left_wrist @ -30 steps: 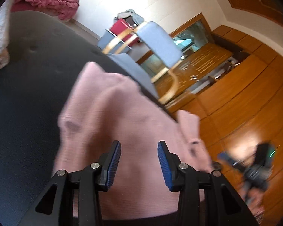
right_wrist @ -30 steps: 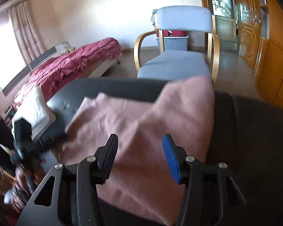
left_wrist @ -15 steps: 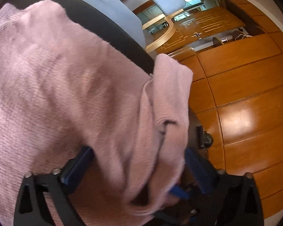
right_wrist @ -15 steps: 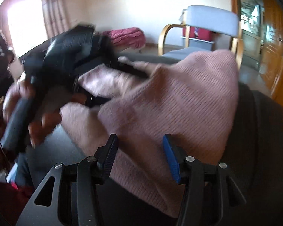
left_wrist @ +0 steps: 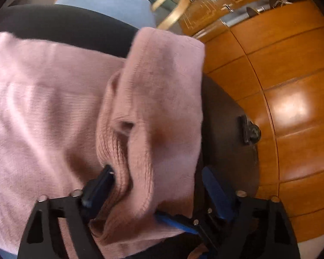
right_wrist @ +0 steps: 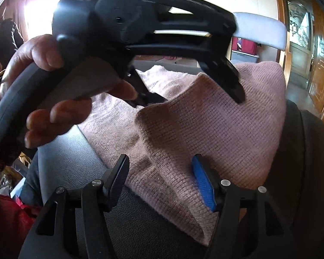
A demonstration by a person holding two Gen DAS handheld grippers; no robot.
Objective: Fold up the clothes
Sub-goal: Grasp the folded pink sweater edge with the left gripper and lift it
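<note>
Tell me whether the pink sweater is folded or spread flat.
Partly folded: the pink sweater has one flap doubled over itself on the dark seat, its edges still uneven.

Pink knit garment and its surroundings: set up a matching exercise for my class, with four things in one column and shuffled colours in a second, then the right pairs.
Things:
1. knit garment
2. chair seat
3. wall panels
4. surface under the garment

Colours:
A. black
B. orange-brown
C. pink
D. pale blue-grey

Pairs: 1-C, 2-D, 3-B, 4-A
</note>
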